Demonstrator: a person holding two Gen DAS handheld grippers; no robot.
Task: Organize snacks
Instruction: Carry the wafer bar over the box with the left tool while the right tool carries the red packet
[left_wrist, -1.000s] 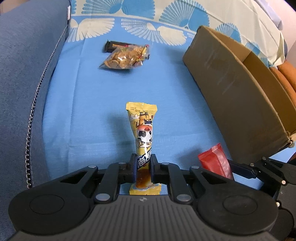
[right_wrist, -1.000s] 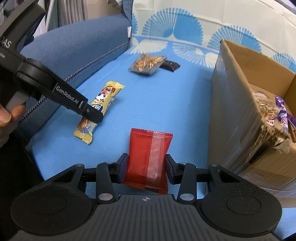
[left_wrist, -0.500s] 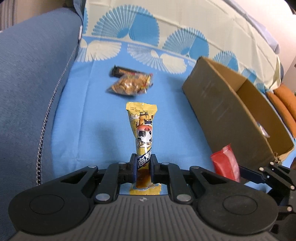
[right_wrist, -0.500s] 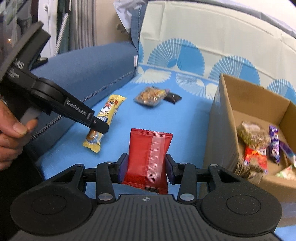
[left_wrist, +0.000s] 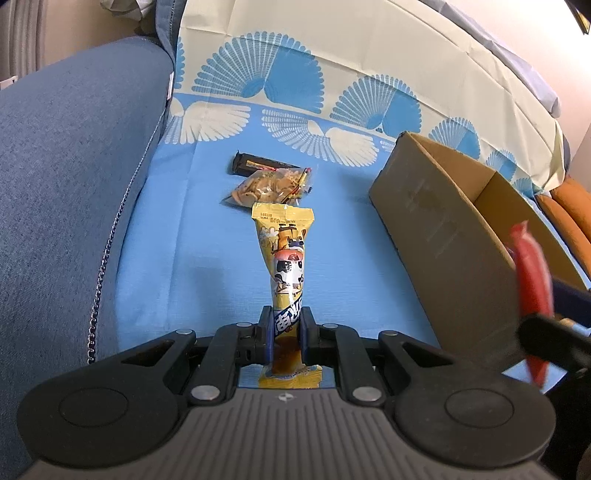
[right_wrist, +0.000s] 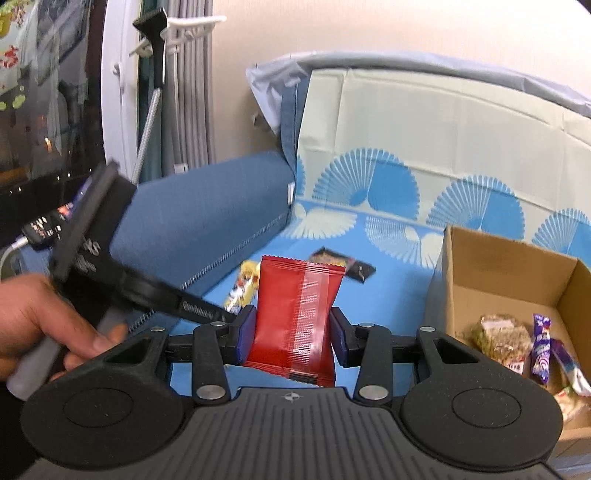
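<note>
My left gripper (left_wrist: 283, 325) is shut on a yellow cartoon snack stick (left_wrist: 286, 258) and holds it up above the blue sofa cover; the stick also shows in the right wrist view (right_wrist: 243, 288). My right gripper (right_wrist: 292, 332) is shut on a red snack packet (right_wrist: 295, 314), lifted in the air left of the open cardboard box (right_wrist: 506, 266). The red packet also shows blurred at the right of the left wrist view (left_wrist: 532, 288). The box (left_wrist: 436, 206) holds several snacks (right_wrist: 517, 339).
A clear bag of brown snacks (left_wrist: 271, 184) and a dark bar (left_wrist: 255, 166) lie on the blue cover (left_wrist: 184, 240) further back. The blue sofa arm (left_wrist: 62, 177) rises on the left. Orange cushions (left_wrist: 569, 206) sit beyond the box.
Both grippers have risen well above the sofa seat with their snacks. The right gripper has tilted up, so that the box's inside shows more from above.
</note>
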